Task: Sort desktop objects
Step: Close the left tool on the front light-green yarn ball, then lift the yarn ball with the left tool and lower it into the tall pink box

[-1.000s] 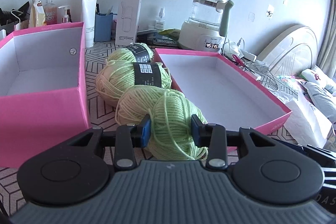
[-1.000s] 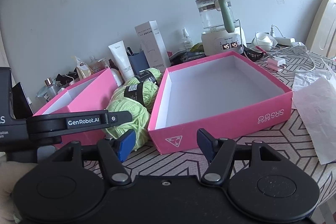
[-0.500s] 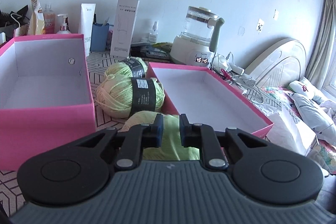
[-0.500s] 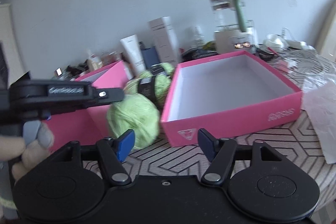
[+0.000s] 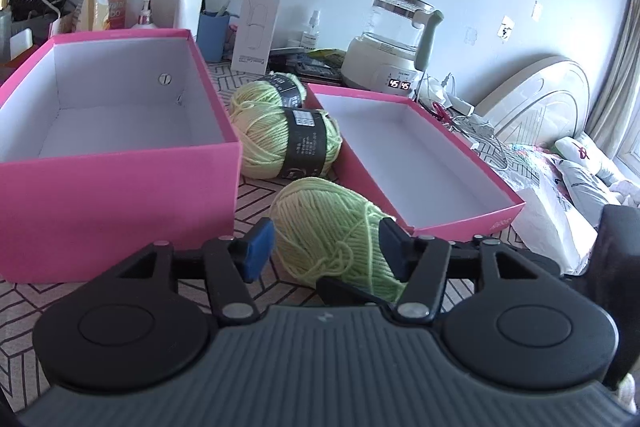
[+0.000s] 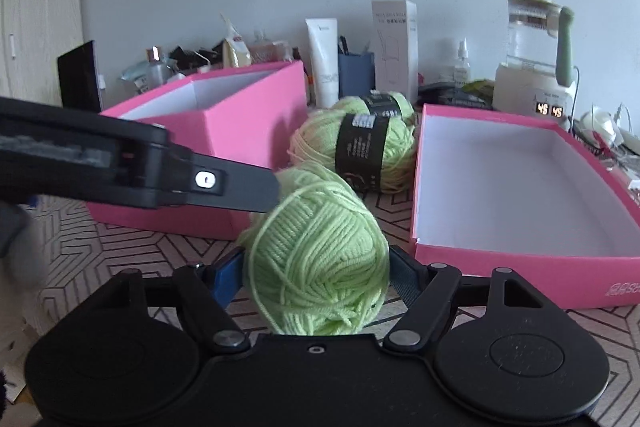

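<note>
left gripper reopened; right gripper seemingly clamps yarn ball between boxes.

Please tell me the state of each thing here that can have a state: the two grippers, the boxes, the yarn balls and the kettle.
Left gripper: open, yarn between its fingers.
Right gripper: shut on the unlabelled light green yarn ball.
Deep pink cardboard box: open, empty.
Shallow pink cardboard box: open, empty.
Two black-banded green yarn balls: lying on the table, between the boxes.
Glass electric kettle: on, display lit, reads 45.

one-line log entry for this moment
left gripper open | right gripper shut on yarn ball | two banded skeins between deep box and shallow box | boxes empty
</note>
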